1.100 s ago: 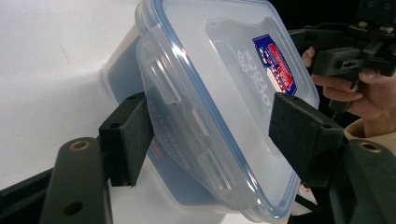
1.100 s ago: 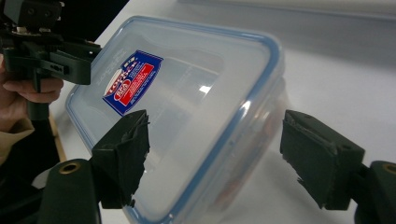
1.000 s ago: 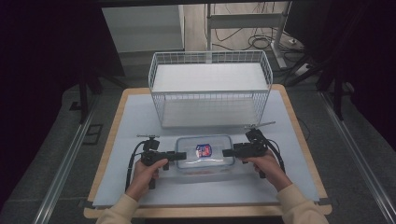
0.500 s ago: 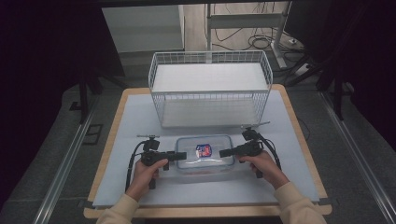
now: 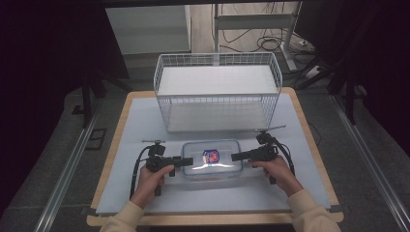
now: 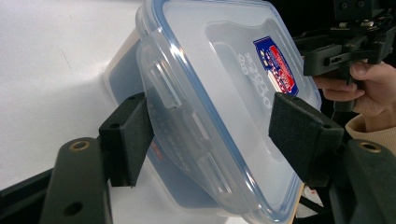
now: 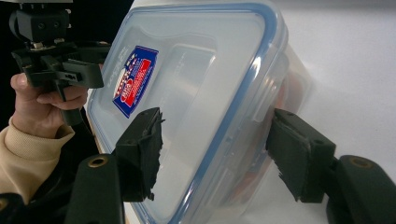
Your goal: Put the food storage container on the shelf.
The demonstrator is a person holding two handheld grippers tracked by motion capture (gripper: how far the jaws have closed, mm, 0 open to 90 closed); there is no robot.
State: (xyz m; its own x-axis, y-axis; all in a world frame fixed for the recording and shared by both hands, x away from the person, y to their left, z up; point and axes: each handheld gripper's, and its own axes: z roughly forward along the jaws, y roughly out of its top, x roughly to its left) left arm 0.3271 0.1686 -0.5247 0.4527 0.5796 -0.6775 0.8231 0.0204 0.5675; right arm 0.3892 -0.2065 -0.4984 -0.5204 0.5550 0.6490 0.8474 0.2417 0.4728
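Container (image 5: 212,161) lid's red-blue sticker (image 5: 211,155) — writing unreadable.

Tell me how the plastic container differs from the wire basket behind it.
The plastic container is clear, with a blue-edged lid and a sticker on top, while the wire basket is white mesh. The plastic container is closed by its lid, and the wire basket is open at the top. The plastic container is low and small. The wire basket is taller and wider, and it stands farther from the person. Both are rectangular and sit upright on the white mat.
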